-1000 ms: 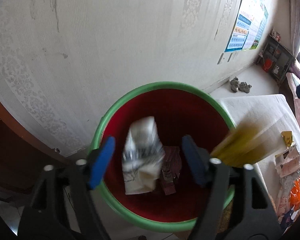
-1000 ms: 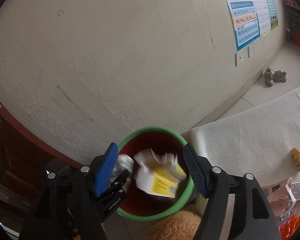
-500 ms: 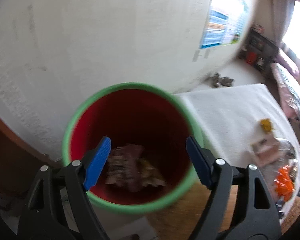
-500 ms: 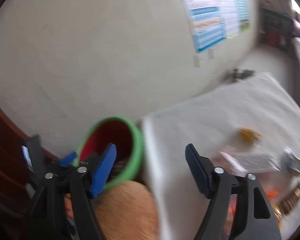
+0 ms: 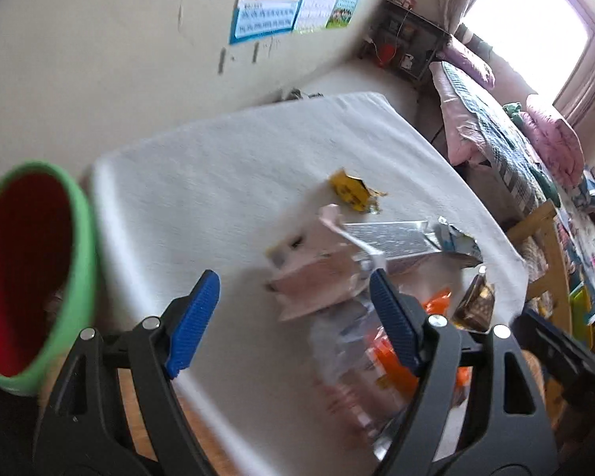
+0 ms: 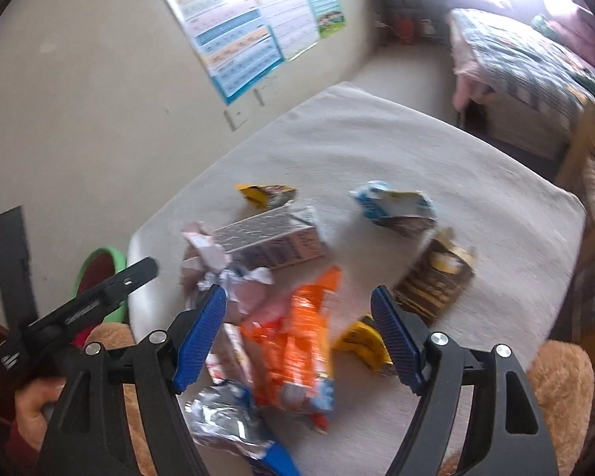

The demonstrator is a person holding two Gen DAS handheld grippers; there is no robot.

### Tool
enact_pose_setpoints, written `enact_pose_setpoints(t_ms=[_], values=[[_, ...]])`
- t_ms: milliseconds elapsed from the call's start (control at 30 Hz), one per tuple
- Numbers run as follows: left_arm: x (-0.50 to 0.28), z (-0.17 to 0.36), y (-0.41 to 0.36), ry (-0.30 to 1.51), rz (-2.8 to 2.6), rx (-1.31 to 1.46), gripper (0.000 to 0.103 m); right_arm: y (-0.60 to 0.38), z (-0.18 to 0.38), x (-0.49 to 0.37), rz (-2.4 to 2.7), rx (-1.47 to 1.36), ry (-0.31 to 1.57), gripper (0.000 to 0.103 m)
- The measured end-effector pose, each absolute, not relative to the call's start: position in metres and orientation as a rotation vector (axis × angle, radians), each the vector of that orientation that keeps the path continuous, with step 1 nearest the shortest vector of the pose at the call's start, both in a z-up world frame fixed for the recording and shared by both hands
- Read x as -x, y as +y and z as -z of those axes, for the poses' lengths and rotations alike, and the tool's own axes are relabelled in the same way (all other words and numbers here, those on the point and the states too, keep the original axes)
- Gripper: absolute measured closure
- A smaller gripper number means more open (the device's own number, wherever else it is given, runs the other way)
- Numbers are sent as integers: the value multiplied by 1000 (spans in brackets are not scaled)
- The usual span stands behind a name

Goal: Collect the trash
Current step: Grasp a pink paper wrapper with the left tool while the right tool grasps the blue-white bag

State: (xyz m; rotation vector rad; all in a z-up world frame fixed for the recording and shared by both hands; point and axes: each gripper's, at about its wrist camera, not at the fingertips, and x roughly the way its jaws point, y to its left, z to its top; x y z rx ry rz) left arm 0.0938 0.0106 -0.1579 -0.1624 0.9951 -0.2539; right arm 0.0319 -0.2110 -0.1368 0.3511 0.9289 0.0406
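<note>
A red bin with a green rim (image 5: pixel 39 261) stands beside the table's left edge; it also shows in the right wrist view (image 6: pixel 99 269). Several wrappers lie on the white cloth: an orange packet (image 6: pixel 301 341), a silver box (image 6: pixel 269 234), a pink wrapper (image 5: pixel 317 273), a small yellow wrapper (image 5: pixel 351 192), a blue and white packet (image 6: pixel 392 206) and a brown packet (image 6: pixel 436 277). My left gripper (image 5: pixel 295 317) is open and empty above the pink wrapper. My right gripper (image 6: pixel 299 333) is open and empty above the orange packet.
The table (image 6: pixel 436 150) has a white cloth and stands near a wall with posters (image 6: pixel 250 27). A bed (image 5: pixel 515 139) and a wooden chair (image 6: pixel 587 166) stand to the right. A brown plush surface (image 6: pixel 555 388) lies at the near edge.
Both grippers let their trash fall into the bin, then swung right, away from the bin, to above the wrappers on the table.
</note>
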Motion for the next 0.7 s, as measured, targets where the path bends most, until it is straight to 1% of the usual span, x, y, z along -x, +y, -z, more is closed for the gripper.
enact_pose_setpoints(t_ms=[133,200,300,367,400,433,467,533,700], values=[[-112,169,-7,1029,235,185,28,-226,137,-25,-21,-382,922,30],[-122,176,-16,1078,258,194,28,-234,139,-23,-14,-411,922,30],[-128,184,-26,1100,263,155,29,-239,139,-24,2,-421,915,30],[-128,185,-26,1093,270,158,42,-245,139,-25,20,-411,909,30],[-127,183,-27,1085,274,153,45,-249,139,-26,31,-405,909,30],[-127,180,-28,1076,279,143,54,-253,140,-27,38,-402,911,30],[-124,175,-30,1054,279,110,59,-258,141,-31,44,-395,918,30],[-116,163,-32,1018,295,54,63,-267,144,-42,51,-372,935,30],[-94,146,-20,968,291,34,65,-279,155,-84,57,-218,983,30]])
